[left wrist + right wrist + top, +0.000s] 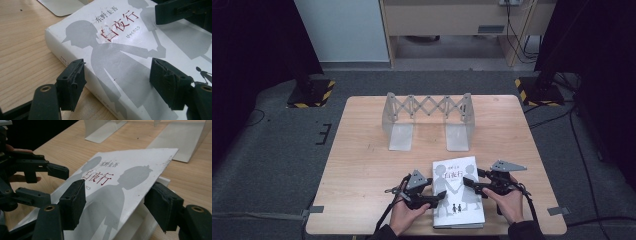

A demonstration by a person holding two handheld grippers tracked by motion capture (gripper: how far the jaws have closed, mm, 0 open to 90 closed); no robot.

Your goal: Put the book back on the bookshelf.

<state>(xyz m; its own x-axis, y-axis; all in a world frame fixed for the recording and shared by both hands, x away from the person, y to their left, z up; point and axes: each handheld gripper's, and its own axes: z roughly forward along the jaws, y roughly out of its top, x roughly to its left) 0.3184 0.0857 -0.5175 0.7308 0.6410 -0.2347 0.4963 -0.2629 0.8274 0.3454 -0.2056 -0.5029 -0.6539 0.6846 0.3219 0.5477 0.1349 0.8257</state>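
Note:
A white book [459,192] with grey silhouettes and red title characters lies near the table's front edge. My left gripper [443,196] is at its left side. In the left gripper view [117,75] the jaws stand apart: one is beside the spine and one is over the cover [120,57], and neither presses. My right gripper [469,184] is at the book's right side. In the right gripper view [116,197] the front cover [112,187] is tilted up off the pages and passes between the wide jaws.
A grey metal expandable book rack [428,117] stands at the back of the wooden table [362,165], its flat feet pointing toward me. Bare wood lies between the rack and the book. Black stand bases sit on the floor beyond the far corners.

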